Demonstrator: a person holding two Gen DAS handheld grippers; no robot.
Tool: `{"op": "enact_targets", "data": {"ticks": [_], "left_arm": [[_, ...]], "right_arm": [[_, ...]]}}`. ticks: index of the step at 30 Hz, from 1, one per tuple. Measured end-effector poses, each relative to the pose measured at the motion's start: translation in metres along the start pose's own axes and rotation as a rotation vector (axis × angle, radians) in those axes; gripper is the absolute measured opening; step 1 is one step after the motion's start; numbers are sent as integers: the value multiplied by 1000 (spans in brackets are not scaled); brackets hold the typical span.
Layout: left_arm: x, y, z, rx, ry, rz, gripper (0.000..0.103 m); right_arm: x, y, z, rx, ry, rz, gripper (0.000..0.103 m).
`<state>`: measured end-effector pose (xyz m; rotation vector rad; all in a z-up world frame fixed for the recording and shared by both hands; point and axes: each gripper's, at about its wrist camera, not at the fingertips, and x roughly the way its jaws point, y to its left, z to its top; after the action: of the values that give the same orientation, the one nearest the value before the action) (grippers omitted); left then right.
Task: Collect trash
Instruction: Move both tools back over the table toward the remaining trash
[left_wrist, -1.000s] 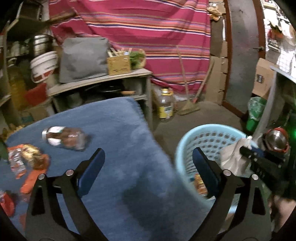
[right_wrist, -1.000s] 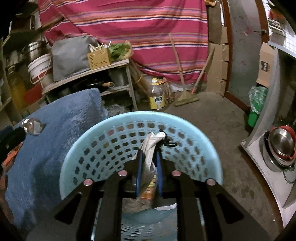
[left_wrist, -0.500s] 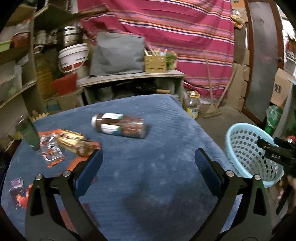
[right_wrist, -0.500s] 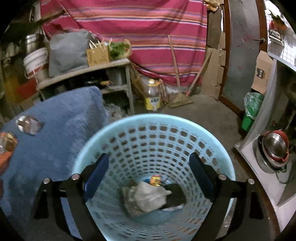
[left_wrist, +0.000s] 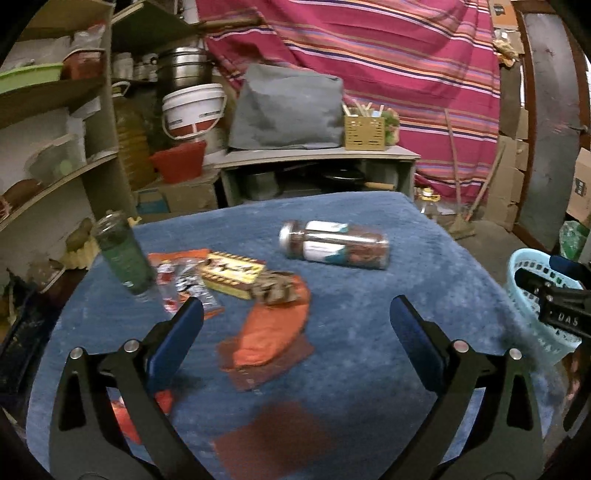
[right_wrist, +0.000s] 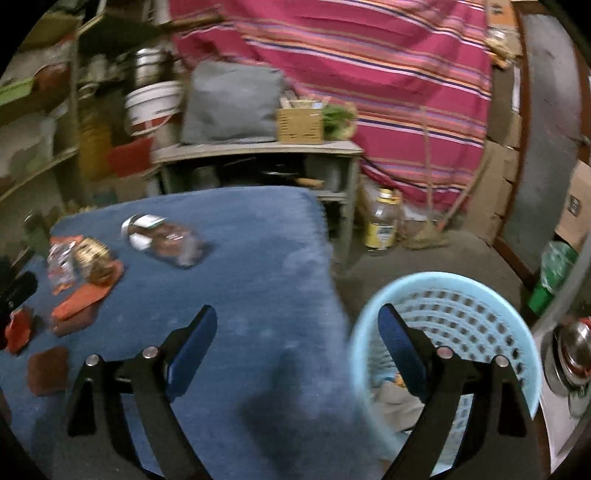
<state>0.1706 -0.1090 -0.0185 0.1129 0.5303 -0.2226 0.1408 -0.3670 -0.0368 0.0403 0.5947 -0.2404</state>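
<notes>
Swinging away from the light-blue basket (right_wrist: 443, 332) at lower right, both tongs gaping empty now. Heading for wrappers (left_wrist: 273, 328) mid-frame; risking bumping the upright green glass (left_wrist: 125, 254), probably.

We note fuzzy matt blue cloth (left_wrist: 369, 369) on table, glossy clear plastic jar (left_wrist: 334, 245), perforated pale-blue plastic basket (right_wrist: 461, 314), crinkled shiny foil wrappers (left_wrist: 184, 284), smooth blue gripper pads (left_wrist: 177, 343).
</notes>
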Motion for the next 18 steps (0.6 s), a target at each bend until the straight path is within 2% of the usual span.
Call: {"op": "enact_targets", "data": {"ticks": [7, 17, 18], "left_arm": [[9, 45, -6, -50, 25, 35, 98], [20, 91, -20, -90, 55, 67, 98], [20, 94, -21, -92, 55, 70, 98]], "right_arm": [[0, 57, -1, -90, -5, 52, 87], [11, 96, 2, -105, 11, 75, 88], [11, 98, 2, -104, 10, 76, 91]]}}
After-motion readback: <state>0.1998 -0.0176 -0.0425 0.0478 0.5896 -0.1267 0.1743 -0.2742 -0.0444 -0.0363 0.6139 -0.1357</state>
